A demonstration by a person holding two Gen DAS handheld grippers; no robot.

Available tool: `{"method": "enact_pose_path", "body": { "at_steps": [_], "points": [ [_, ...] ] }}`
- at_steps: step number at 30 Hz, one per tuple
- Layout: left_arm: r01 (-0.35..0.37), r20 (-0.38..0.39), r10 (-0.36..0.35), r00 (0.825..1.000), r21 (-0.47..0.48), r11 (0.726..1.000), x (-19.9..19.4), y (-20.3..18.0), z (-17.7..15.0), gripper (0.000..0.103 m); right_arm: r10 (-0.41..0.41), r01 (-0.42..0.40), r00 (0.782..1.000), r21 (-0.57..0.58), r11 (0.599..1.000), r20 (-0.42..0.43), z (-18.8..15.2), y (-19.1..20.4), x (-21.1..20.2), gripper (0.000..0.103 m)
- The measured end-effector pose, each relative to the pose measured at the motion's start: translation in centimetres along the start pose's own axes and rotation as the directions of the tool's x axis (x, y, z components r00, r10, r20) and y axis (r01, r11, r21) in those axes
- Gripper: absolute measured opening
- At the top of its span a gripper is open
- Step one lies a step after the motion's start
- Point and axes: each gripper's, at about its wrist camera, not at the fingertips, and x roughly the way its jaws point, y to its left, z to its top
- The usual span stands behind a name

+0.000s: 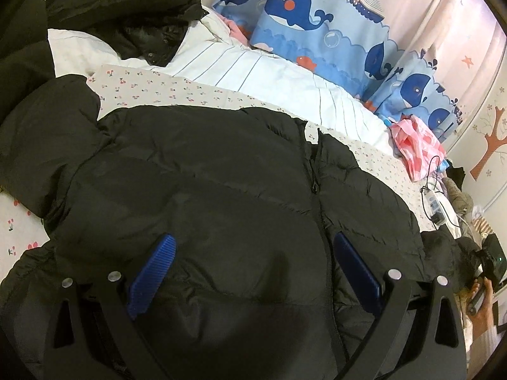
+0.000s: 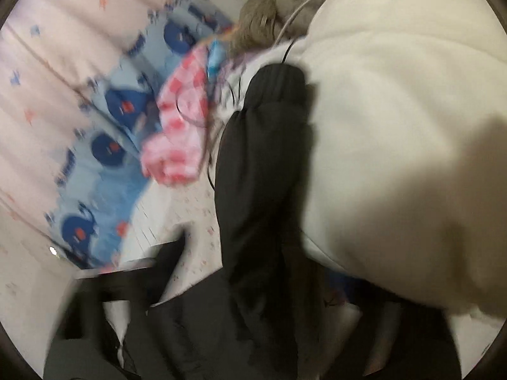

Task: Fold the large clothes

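A black puffer jacket (image 1: 202, 190) lies spread front-up on the bed, its zip (image 1: 317, 183) running down the middle. My left gripper (image 1: 253, 240) hovers open just above the lower body of the jacket, blue pads (image 1: 158, 272) wide apart and nothing between them. At the far right edge a hand holds my right gripper (image 1: 489, 262) by the end of the jacket's sleeve. The right wrist view is motion-blurred. There the black sleeve (image 2: 266, 171) runs up from between the jaws of my right gripper (image 2: 272, 288), which looks shut on it. Its fingers are mostly hidden by the fabric.
A second dark coat (image 1: 126, 15) is heaped at the back left on a white striped quilt (image 1: 253, 76). Whale-print pillows (image 1: 317, 22) line the wall. A pink checked cloth (image 1: 415, 148), a charger with cables (image 1: 434, 205) and a large cream pillow (image 2: 396, 126) lie near the sleeve.
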Motion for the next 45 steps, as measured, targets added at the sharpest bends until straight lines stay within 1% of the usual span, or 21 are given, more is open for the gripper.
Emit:
{"method": "enact_pose_path", "body": {
  "at_steps": [1,2,5,8,12,13,15,16,18,20,22,24,26,30,32,35,37,40,43,44,45],
  "points": [
    [-0.002,0.004,0.002,1.000,0.001,1.000,-0.1,0.0,0.0,0.096,0.023,-0.023,1.000,0.006,1.000,-0.003,-0.1,0.4,-0.2,0.022],
    [-0.004,0.010,0.004,1.000,0.004,1.000,-0.2,-0.1,0.1,0.096,0.056,-0.056,0.998,0.012,0.998,-0.008,-0.2,0.7,-0.5,0.004],
    [-0.016,0.045,0.015,0.999,0.030,0.999,-1.1,-0.4,0.4,0.096,0.126,-0.126,0.992,0.026,0.992,0.005,-0.3,2.5,-2.2,0.004],
    [-0.024,0.086,0.019,0.996,0.056,0.998,-2.1,-0.7,0.7,0.096,0.177,-0.179,0.982,0.032,0.983,0.061,0.2,4.8,-4.2,0.004],
    [-0.066,0.140,0.053,0.989,0.092,0.994,-3.3,-0.7,1.1,0.096,0.268,-0.260,0.955,-0.077,0.963,0.127,0.0,11.2,-7.1,0.003],
    [-0.075,0.150,0.060,0.987,0.097,0.992,-3.7,-0.7,1.3,0.096,0.301,-0.285,0.945,-0.127,0.950,0.131,-0.6,13.9,-7.9,0.003],
    [-0.086,0.161,0.068,0.985,0.107,0.991,-4.3,-0.4,1.4,0.096,0.365,-0.336,0.923,-0.213,0.918,0.118,-1.9,19.1,-8.8,0.003],
    [-0.095,0.168,0.073,0.983,0.122,0.988,-4.7,-0.3,1.4,0.096,0.403,-0.367,0.910,-0.266,0.891,0.097,-3.1,22.7,-9.1,0.003],
    [-0.127,0.190,0.096,0.977,0.158,0.979,-5.8,0.1,1.5,0.096,0.456,-0.414,0.888,-0.339,0.845,0.052,-5.3,27.9,-9.3,0.003],
    [-0.143,0.211,0.104,0.972,0.179,0.973,-7.0,0.5,1.4,0.096,0.507,-0.466,0.862,-0.413,0.782,-0.013,-8.7,33.7,-9.5,0.003],
    [-0.164,0.243,0.116,0.963,0.190,0.968,-8.6,1.3,1.7,0.096,0.531,-0.503,0.843,-0.473,0.723,-0.085,-12.5,38.4,-9.4,0.003],
    [-0.176,0.267,0.123,0.956,0.187,0.966,-9.9,2.2,2.0,0.096,0.526,-0.526,0.833,-0.540,0.657,-0.170,-18.0,42.8,-8.7,0.003],
    [-0.181,0.279,0.130,0.952,0.166,0.969,-11.2,3.6,2.5,0.096,0.510,-0.549,0.824,-0.566,0.615,-0.246,-22.6,45.5,-7.5,0.003],
    [-0.188,0.303,0.149,0.941,0.105,0.977,-13.3,6.4,3.3,0.096,0.449,-0.587,0.809,-0.577,0.568,-0.380,-32.3,48.7,-4.2,0.003],
    [-0.190,0.318,0.157,0.935,0.076,0.979,-14.4,7.5,3.6,0.096,0.411,-0.588,0.809,-0.586,0.557,-0.421,-36.0,49.3,-2.4,0.003],
    [-0.204,0.336,0.173,0.926,0.058,0.977,-15.4,8.6,3.8,0.096,0.306,-0.569,0.820,-0.633,0.526,-0.483,-42.8,49.4,0.6,0.003],
    [-0.222,0.348,0.190,0.918,0.053,0.974,-16.0,9.2,4.0,0.096,0.229,-0.550,0.828,-0.666,0.504,-0.511,-47.3,48.4,2.3,0.003],
    [-0.217,0.348,0.192,0.918,0.036,0.975,-16.4,9.9,4.3,0.096,0.134,-0.524,0.834,-0.692,0.497,-0.535,-51.8,46.5,5.0,0.004],
    [-0.216,0.339,0.196,0.920,0.022,0.976,-16.6,10.5,4.3,0.096,0.042,-0.510,0.818,-0.689,0.515,-0.574,-54.4,45.3,7.8,0.012],
    [-0.215,0.334,0.197,0.922,0.015,0.977,-16.5,10.7,4.4,0.096,0.035,-0.519,0.809,-0.686,0.511,-0.586,-54.8,45.1,8.1,0.024],
    [-0.214,0.330,0.200,0.923,0.007,0.977,-16.5,10.9,4.4,0.096,0.029,-0.531,0.801,-0.688,0.494,-0.597,-55.2,45.5,8.1,0.036]
  ]
}}
